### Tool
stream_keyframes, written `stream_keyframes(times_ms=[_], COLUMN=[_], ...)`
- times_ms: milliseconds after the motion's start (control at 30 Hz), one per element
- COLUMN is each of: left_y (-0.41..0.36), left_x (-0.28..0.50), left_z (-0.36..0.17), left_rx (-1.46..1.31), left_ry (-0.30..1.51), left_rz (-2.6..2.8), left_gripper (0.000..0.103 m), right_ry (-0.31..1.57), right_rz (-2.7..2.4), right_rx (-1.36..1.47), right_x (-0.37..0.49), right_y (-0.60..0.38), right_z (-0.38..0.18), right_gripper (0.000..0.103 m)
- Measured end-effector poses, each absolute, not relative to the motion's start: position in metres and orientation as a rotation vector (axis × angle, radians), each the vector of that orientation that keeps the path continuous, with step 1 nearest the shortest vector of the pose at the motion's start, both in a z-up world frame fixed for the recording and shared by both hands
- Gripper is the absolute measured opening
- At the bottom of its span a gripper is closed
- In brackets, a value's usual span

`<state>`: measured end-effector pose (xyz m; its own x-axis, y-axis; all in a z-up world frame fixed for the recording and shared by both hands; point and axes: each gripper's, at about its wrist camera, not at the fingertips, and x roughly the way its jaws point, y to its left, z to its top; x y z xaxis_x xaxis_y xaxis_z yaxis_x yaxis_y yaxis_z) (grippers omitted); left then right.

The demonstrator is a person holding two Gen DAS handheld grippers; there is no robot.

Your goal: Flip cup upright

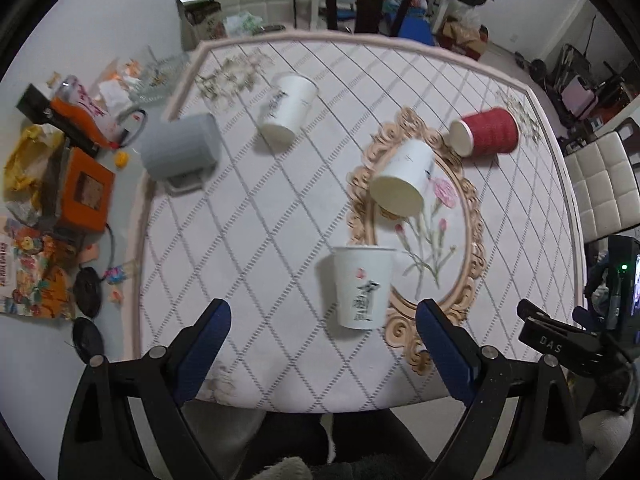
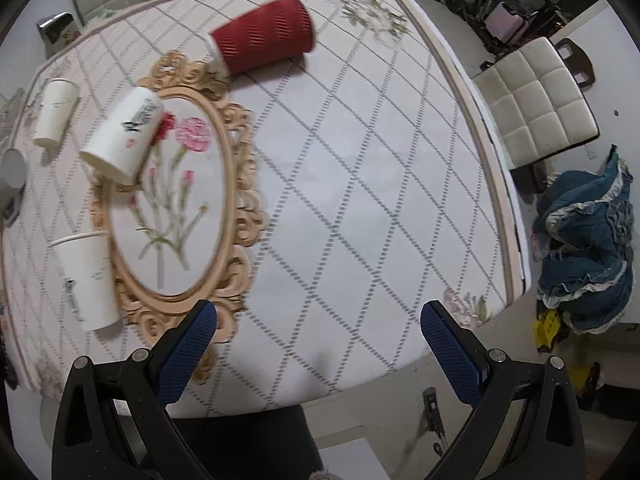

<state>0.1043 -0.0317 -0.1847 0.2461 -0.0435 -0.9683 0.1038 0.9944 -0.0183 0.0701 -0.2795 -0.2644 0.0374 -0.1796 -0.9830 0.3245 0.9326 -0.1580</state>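
— So, where are your tools right now?

— My left tool point(image 1: 322, 334) hangs above the near edge of the table point(image 1: 280, 200), jaws spread wide, nothing between them. My right tool point(image 2: 318, 338) is the same: wide apart, empty.

— And the cups?

— Just ahead of my left tool, an upright white cup point(image 1: 362, 286) stands on the cloth. Beyond it a second white cup point(image 1: 404, 178) lies on its side on the oval flower print. The red ribbed cup point(image 2: 262, 36) lies on its side far ahead of my right tool. Another white cup point(image 1: 286, 108) lies farther back, beside a grey mug point(image 1: 182, 148) tipped over.
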Motion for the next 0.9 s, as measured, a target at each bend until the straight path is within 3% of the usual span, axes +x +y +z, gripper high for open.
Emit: stream_keyframes(times_ms=[200,633,733,900], left_y=[0.015,0.102,0.113,0.129], left_x=[0.103,0.100,0.103,0.110], left_z=[-0.197,-0.292,-0.304,-0.320], left_rx=[0.097,0.103,0.091,0.065], left_ry=[1.286,1.432,1.446,1.480], left_rz=[0.017,0.152,0.157,0.168], left_gripper=[0.094,0.095,0.102,0.103], right_ry=[1.485,1.518,1.547,1.620], right_rz=[-0.267,-0.128,-0.112,-0.092], right_rx=[0.133,0.027,0.015,0.037], right_x=[0.083,0.125,0.132,0.143], right_y=[-0.232,-0.117,-0.104,-0.090], right_z=[-0.254,-0.282,-0.298,-0.328], right_gripper=[0.103,0.102,0.098,0.080])
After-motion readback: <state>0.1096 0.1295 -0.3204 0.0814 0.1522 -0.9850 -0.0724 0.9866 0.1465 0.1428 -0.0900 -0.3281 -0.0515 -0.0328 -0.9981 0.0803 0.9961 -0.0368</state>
